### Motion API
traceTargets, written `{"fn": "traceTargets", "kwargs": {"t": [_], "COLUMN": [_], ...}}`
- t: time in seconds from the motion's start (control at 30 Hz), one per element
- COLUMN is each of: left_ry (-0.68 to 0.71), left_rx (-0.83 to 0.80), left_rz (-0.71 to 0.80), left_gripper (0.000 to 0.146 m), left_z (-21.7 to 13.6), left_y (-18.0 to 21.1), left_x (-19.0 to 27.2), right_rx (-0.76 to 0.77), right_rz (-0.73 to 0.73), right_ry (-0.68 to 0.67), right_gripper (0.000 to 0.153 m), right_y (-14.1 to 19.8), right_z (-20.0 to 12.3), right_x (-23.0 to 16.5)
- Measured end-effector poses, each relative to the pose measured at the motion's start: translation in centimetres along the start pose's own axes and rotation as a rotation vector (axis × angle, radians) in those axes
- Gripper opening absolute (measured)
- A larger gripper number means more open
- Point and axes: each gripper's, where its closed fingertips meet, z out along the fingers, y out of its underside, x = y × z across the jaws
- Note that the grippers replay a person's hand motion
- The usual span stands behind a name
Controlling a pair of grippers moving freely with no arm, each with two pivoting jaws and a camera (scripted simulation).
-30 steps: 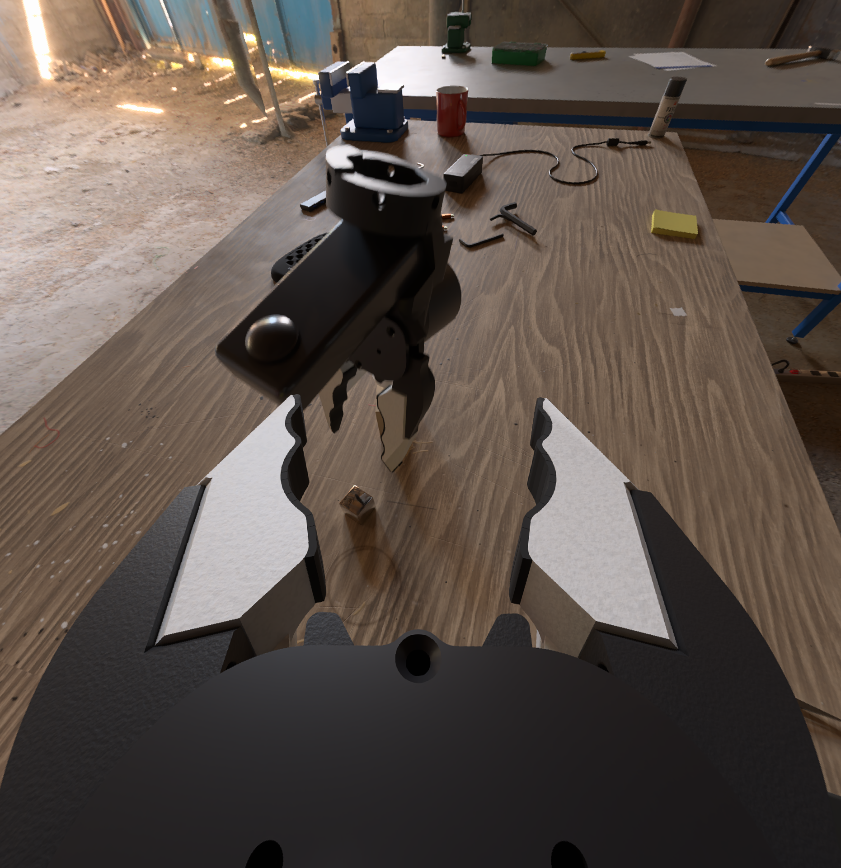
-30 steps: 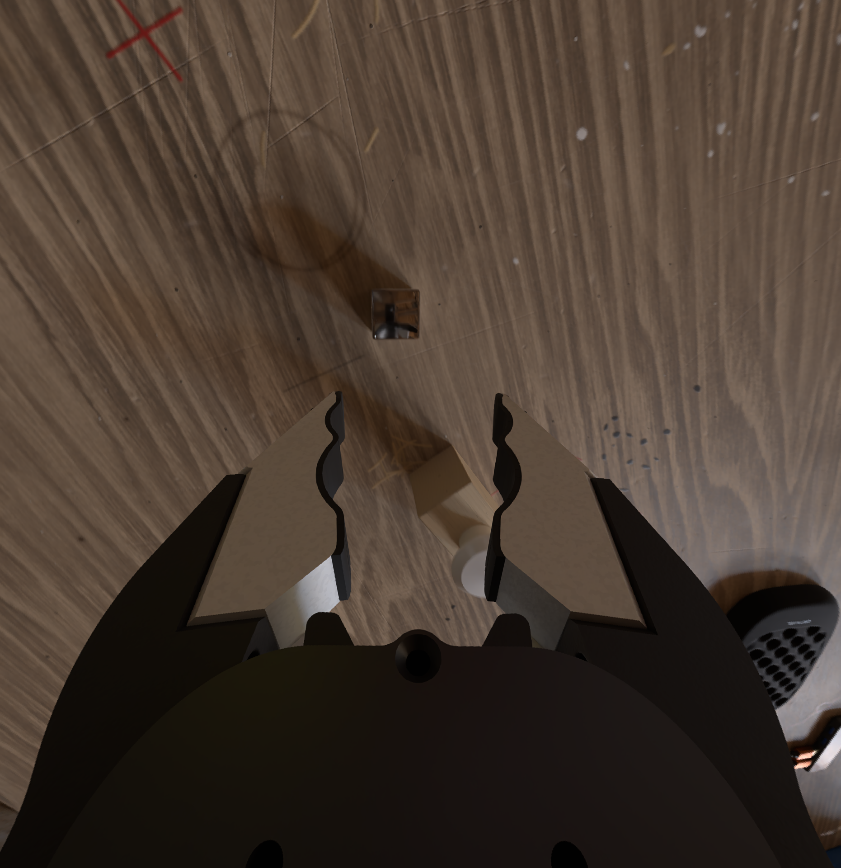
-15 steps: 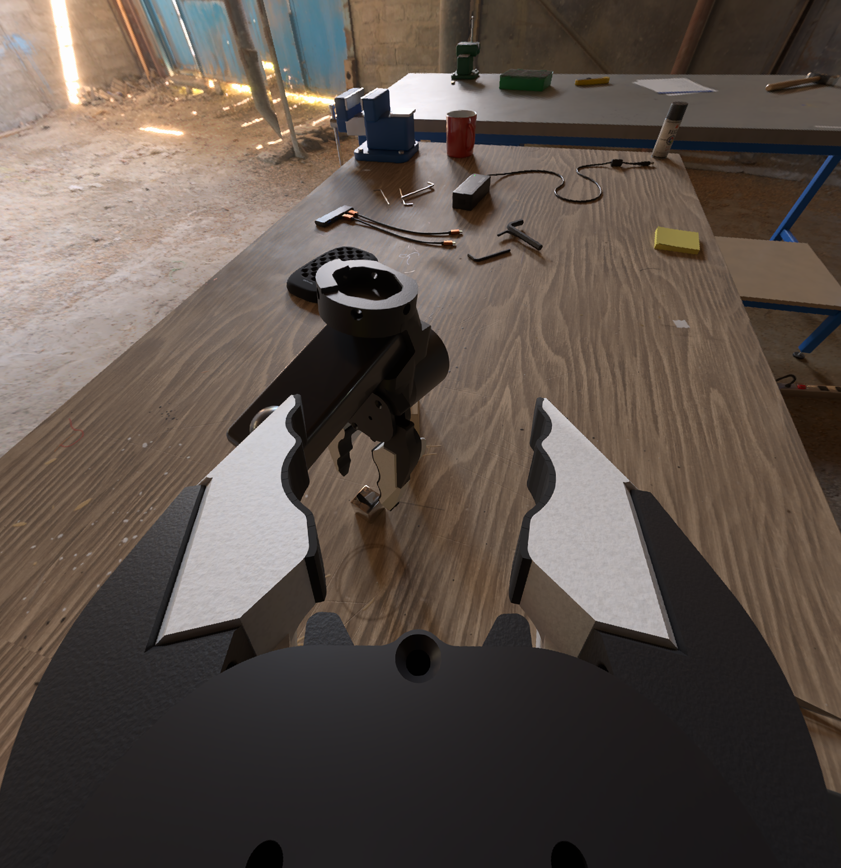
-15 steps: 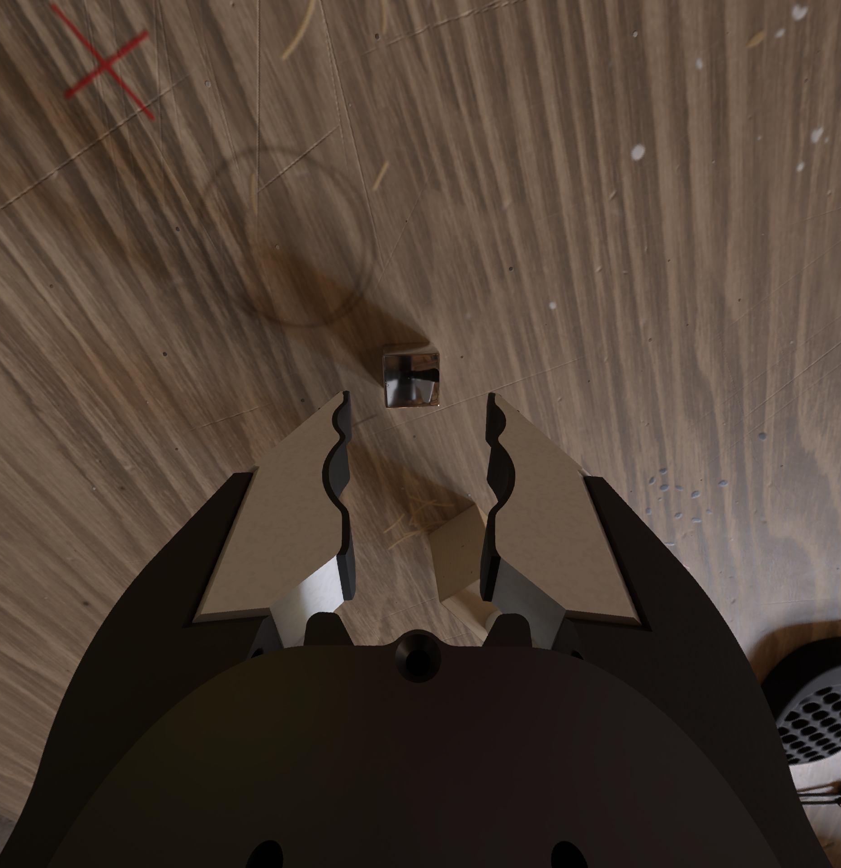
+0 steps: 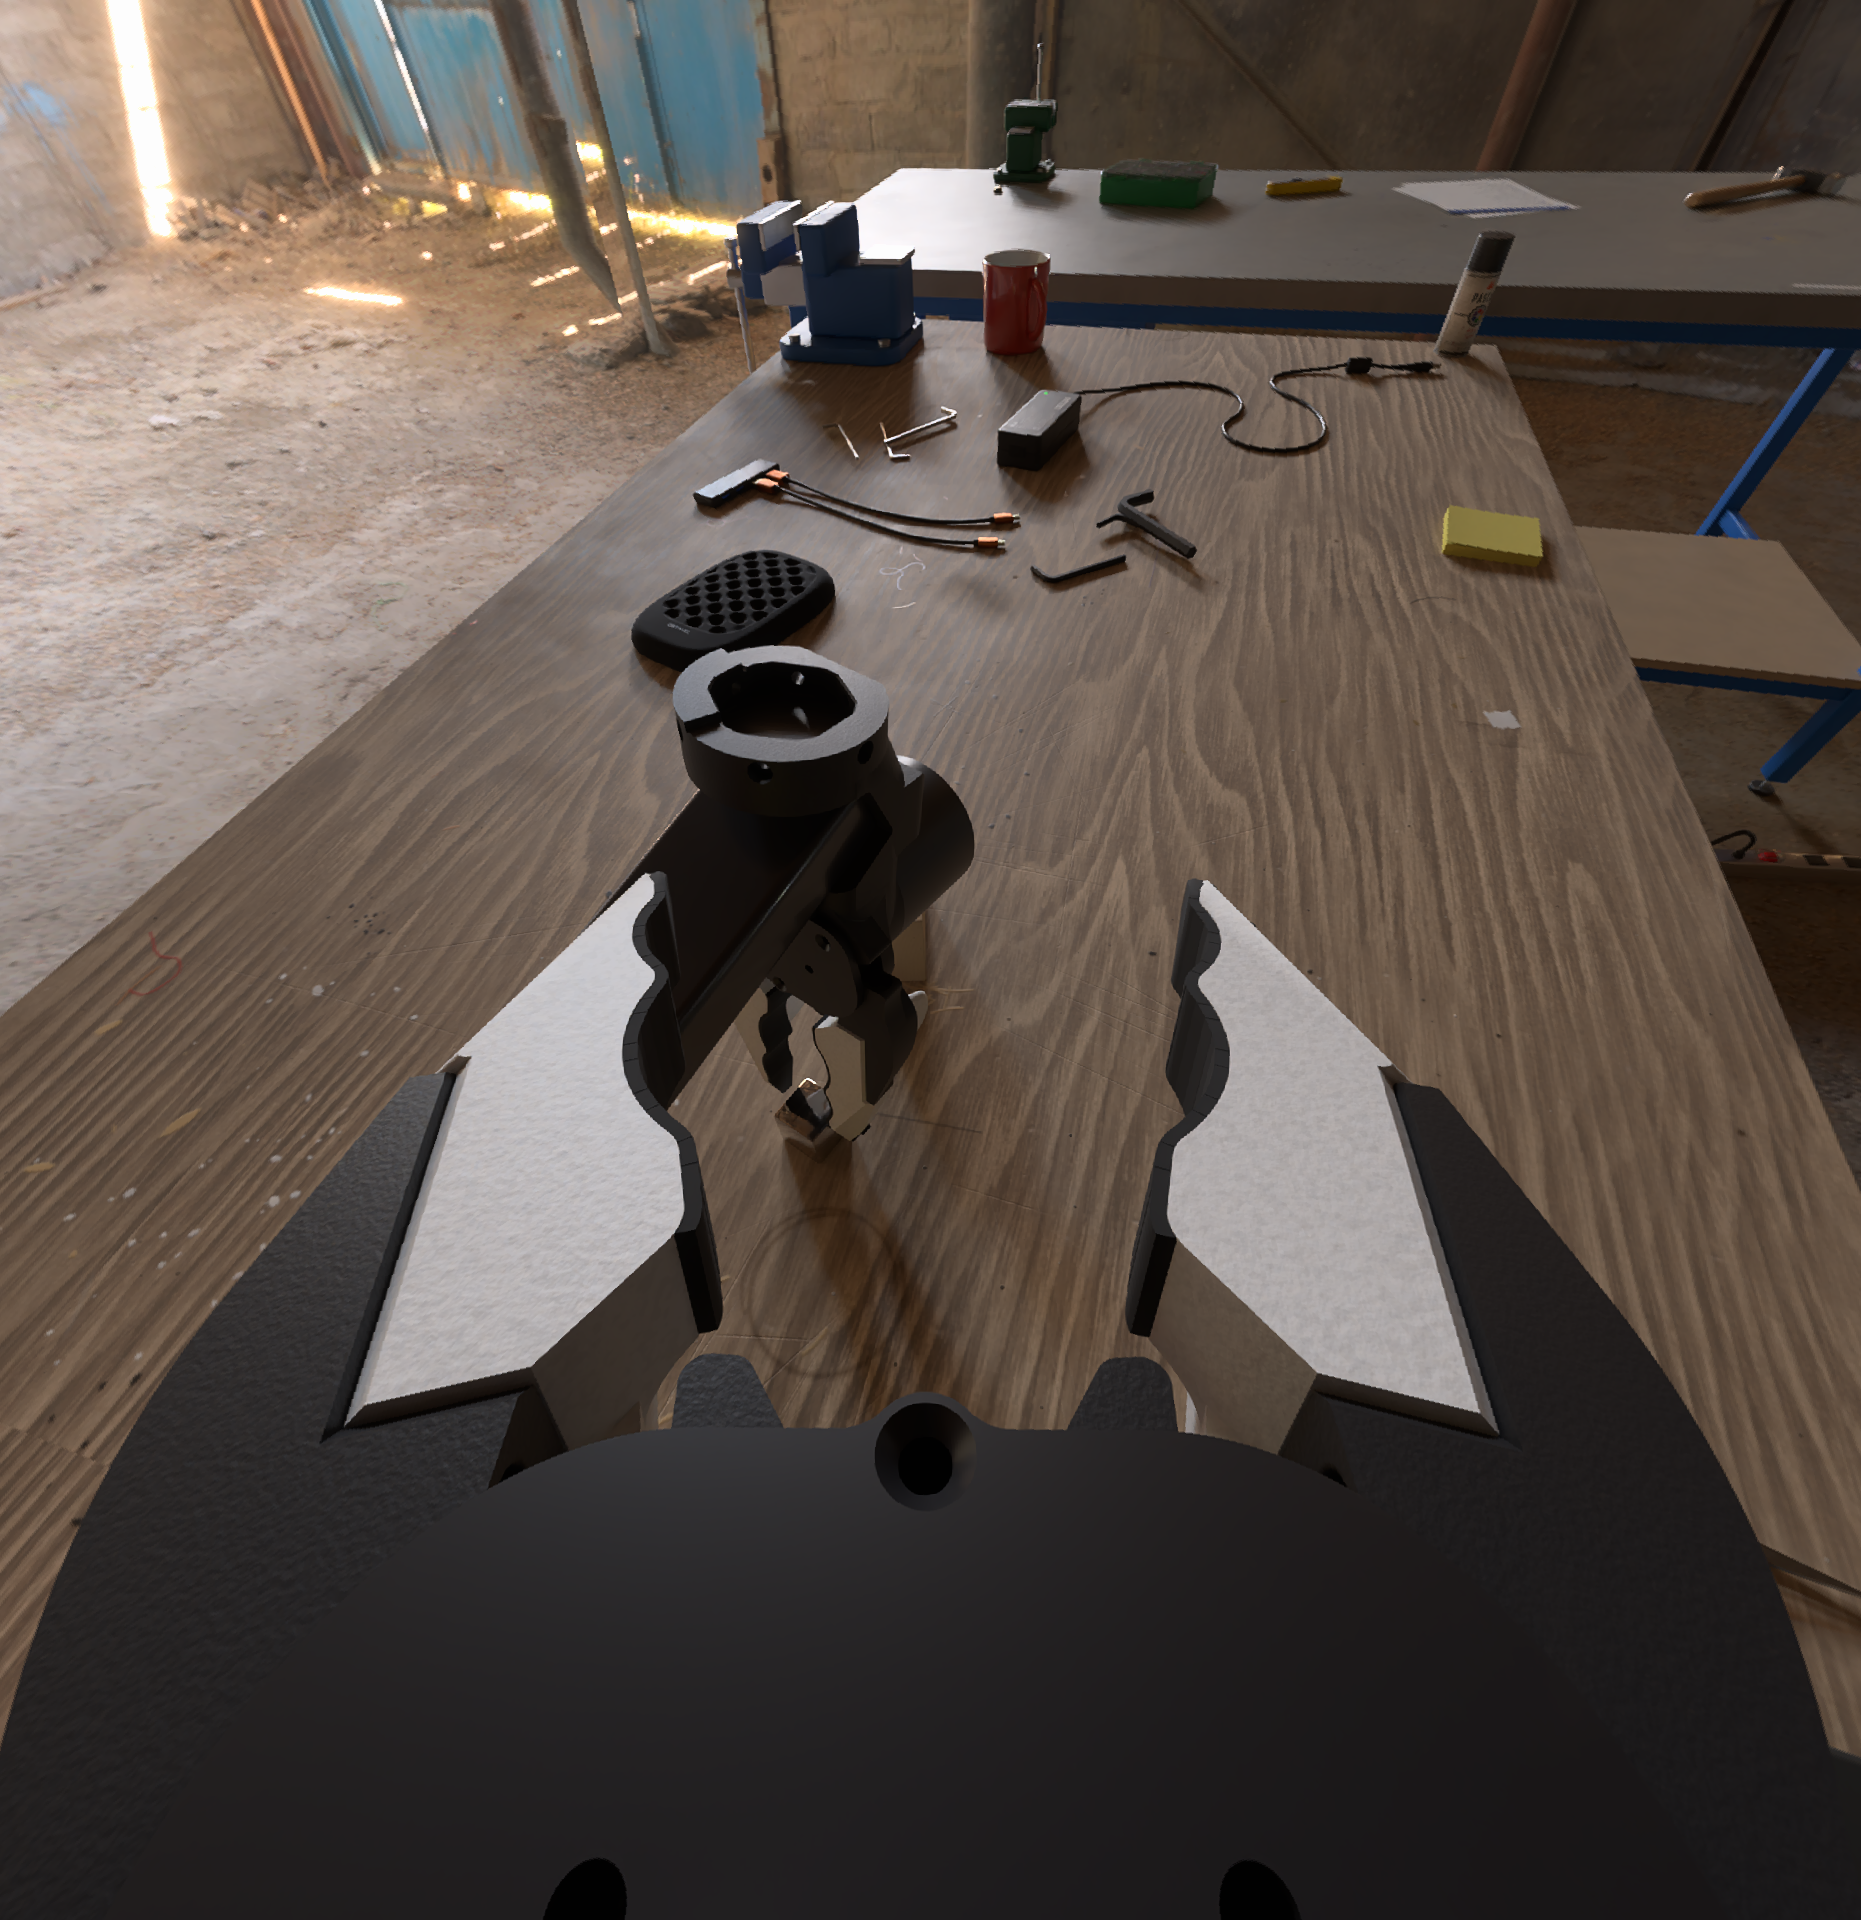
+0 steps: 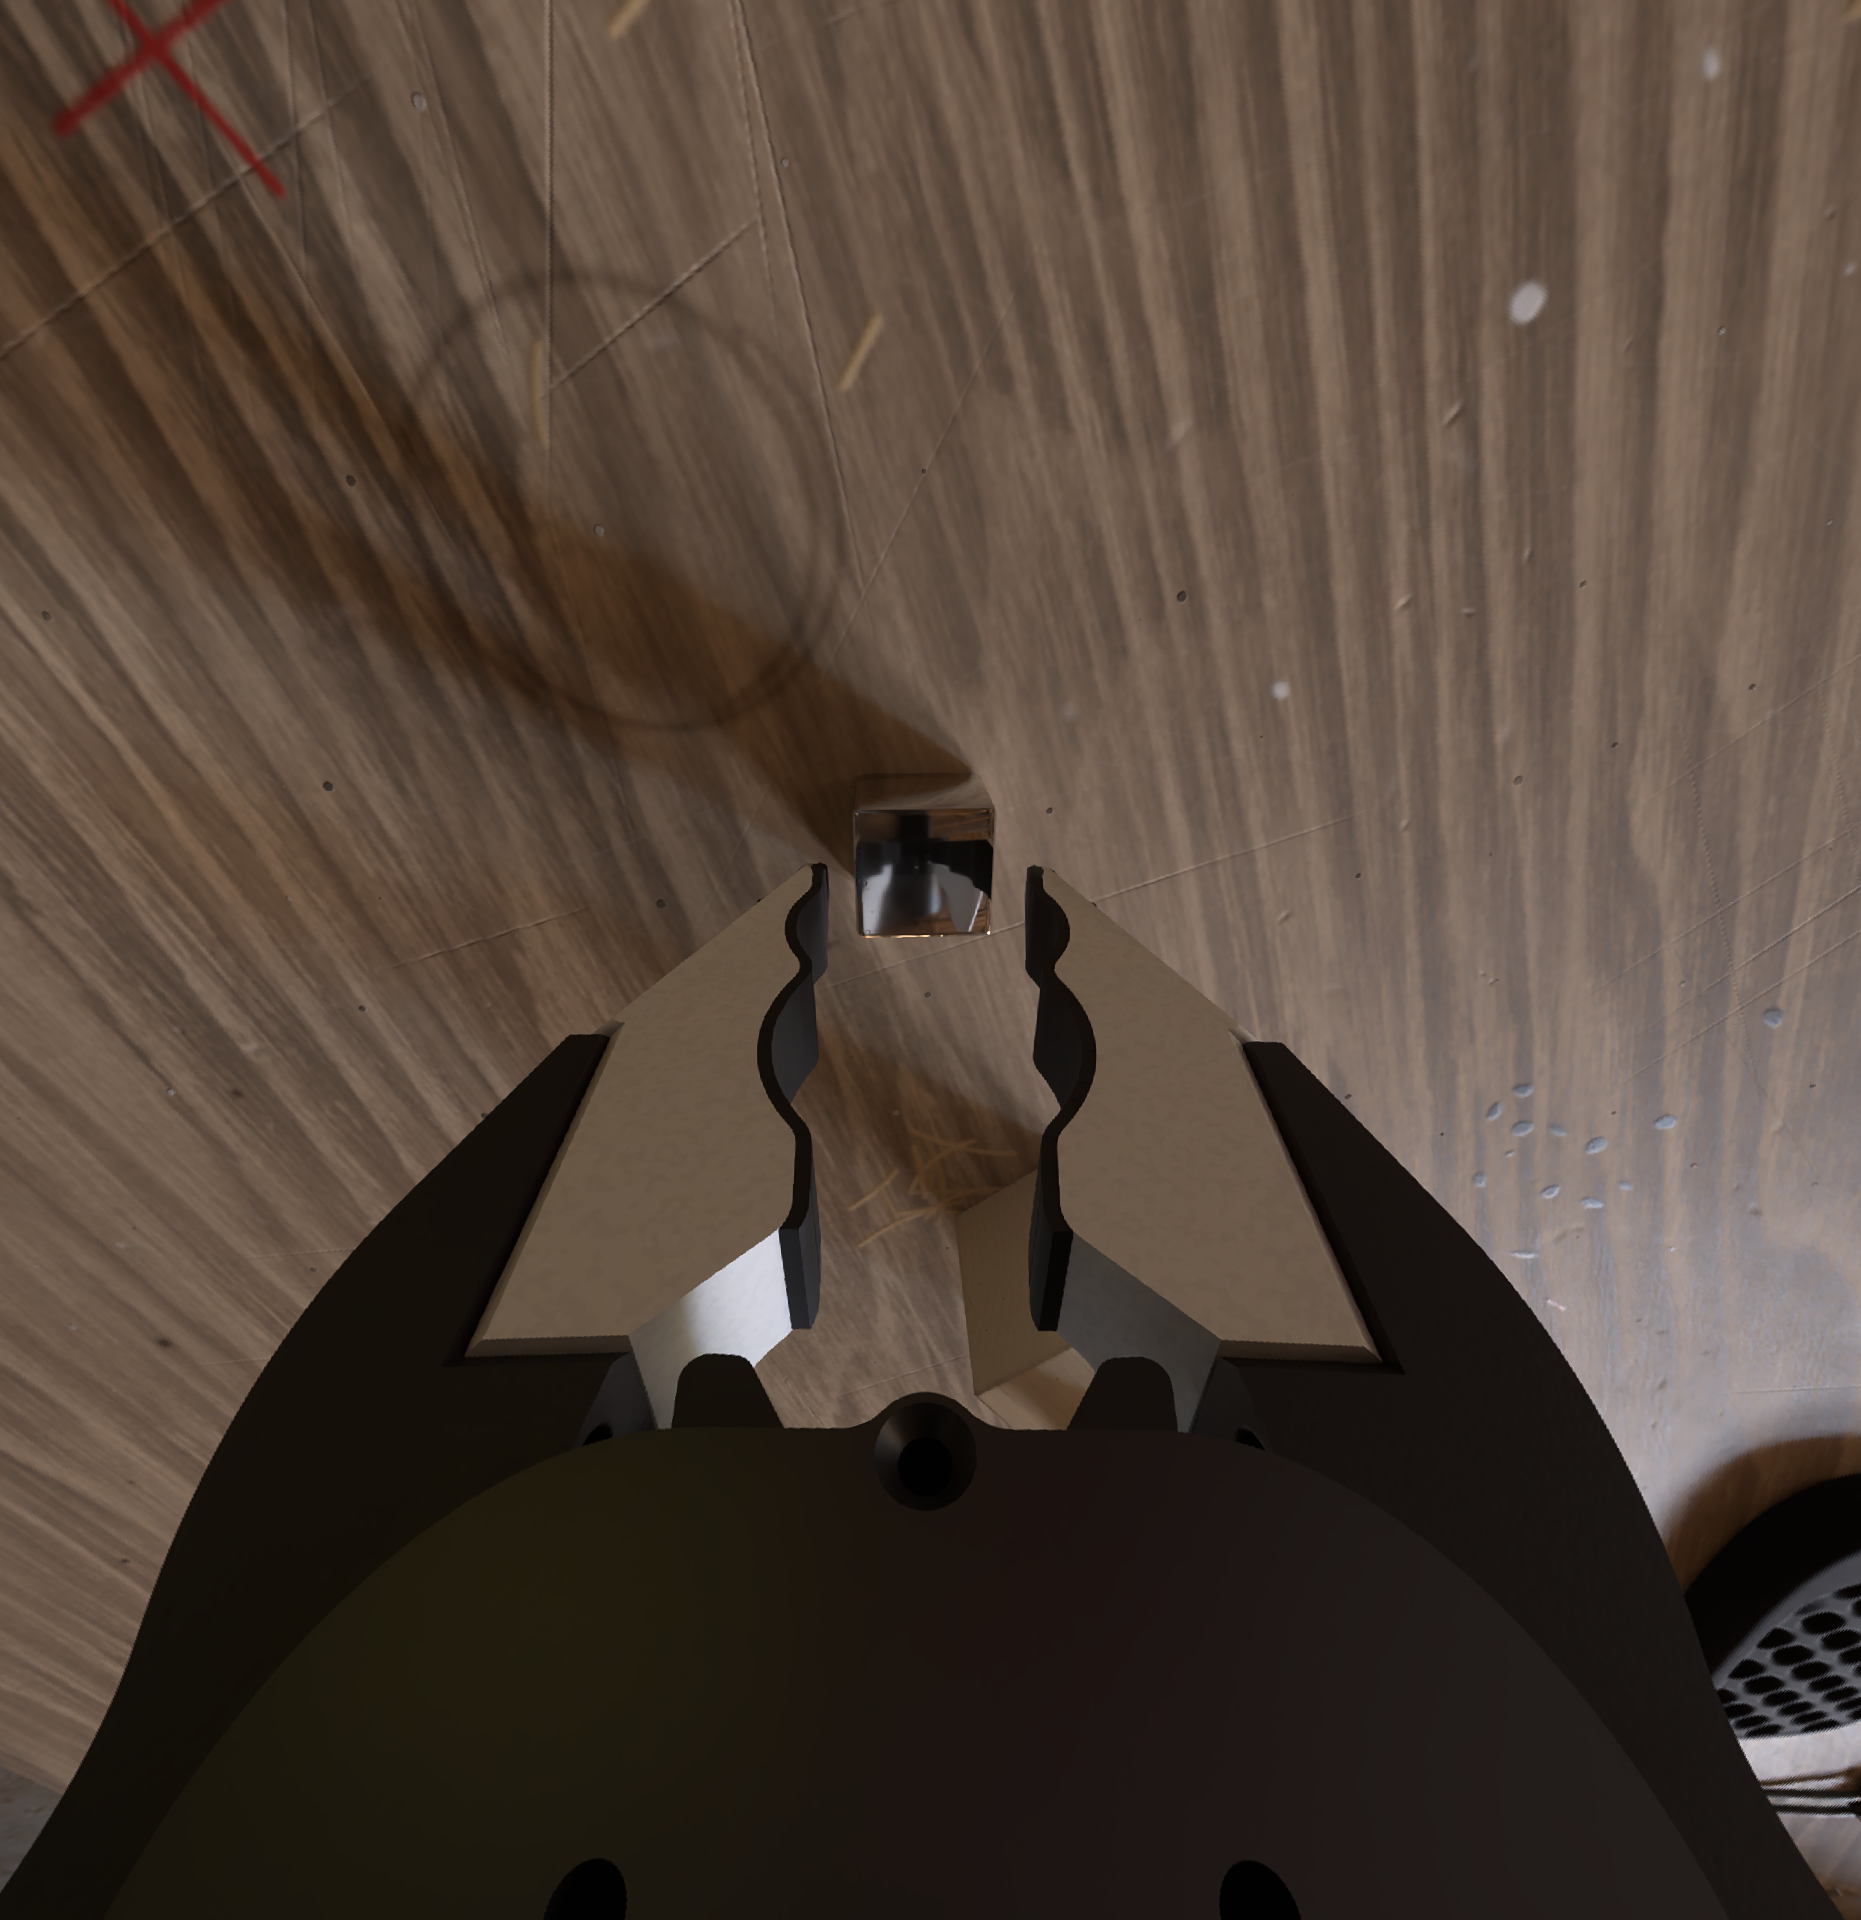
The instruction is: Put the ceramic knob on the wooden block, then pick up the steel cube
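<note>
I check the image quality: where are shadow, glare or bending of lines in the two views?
Right wrist view: a dark shadow lies beyond the small shiny steel cube, whose face mirrors the right hand-held gripper; the wood grain curves outward. Left wrist view: sunlight glares on the ground upper left.

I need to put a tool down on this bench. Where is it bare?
Bare: the right half of the table, between the yellow sponge and the left gripper. Crowded: the far end around the red mug and cables, and beside the steel cube, where the right gripper works.
</note>
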Motion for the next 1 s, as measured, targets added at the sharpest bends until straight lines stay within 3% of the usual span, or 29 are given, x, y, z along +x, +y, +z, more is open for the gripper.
{"fn": "traceTargets", "kwargs": {"t": [0.2,0.5,1.0], "left_ry": [0.001,-0.004,-0.001], "left_rx": [-0.001,0.002,0.006], "left_rz": [0.000,0.002,0.015], "left_gripper": [0.096,0.097,0.096], "left_z": [0.1,0.0,-0.1], "left_y": [0.0,-0.1,-0.3], "left_x": [0.0,-0.1,0.3], "right_rx": [-0.011,-0.019,0.019], "right_rz": [-0.011,0.016,0.070], "right_ry": [0.001,-0.001,0.015], "right_gripper": [0.026,0.027,0.027], "right_y": [0.2,0.2,2.5], "right_z": [0.5,-0.2,-8.6], "right_x": [0.0,0.2,1.5]}}
